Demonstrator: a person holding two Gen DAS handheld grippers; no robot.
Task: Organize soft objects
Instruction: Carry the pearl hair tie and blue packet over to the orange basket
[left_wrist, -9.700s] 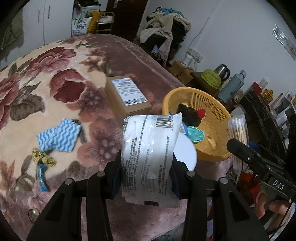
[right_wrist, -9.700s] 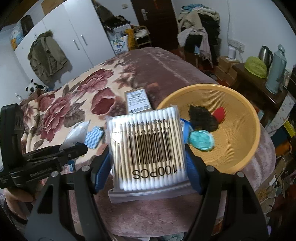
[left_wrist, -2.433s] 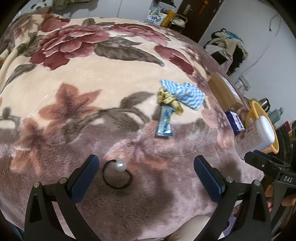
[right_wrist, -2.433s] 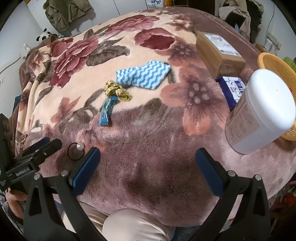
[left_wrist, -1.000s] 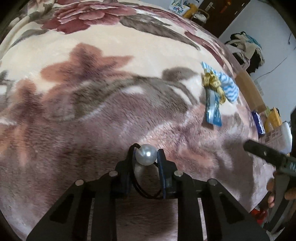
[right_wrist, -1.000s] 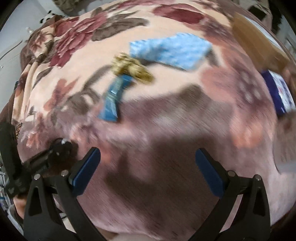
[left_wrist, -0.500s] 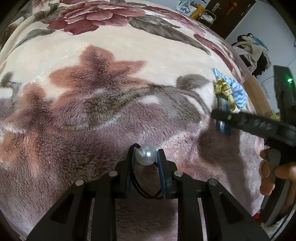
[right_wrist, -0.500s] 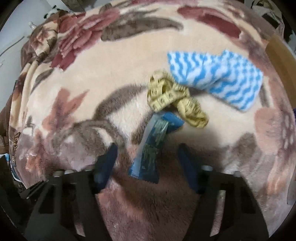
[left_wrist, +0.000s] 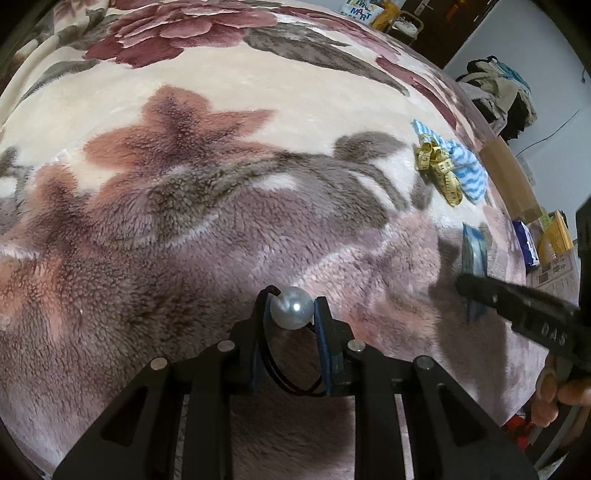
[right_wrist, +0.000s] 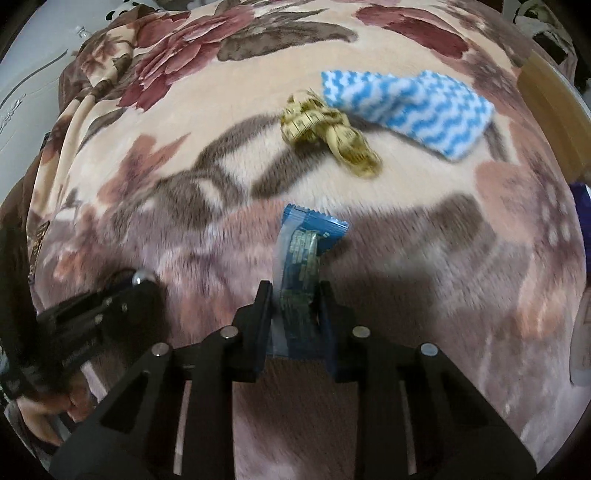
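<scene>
Right wrist view (blurred), right gripper (right_wrist: 295, 295) apparently clamped on blue packet (right_wrist: 301, 266), left gripper (left_wrist: 291, 310) pinching pearl hair tie (left_wrist: 290, 307).

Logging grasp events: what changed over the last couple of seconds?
The left gripper shut on the pearl hair tie; the right gripper came forward and shut on the blue packet. The tape measure and striped cloth stayed put on the blanket.

blue packet (right_wrist: 301, 258) print blurred; cardboard box (right_wrist: 550, 99) cut off by edge
</scene>
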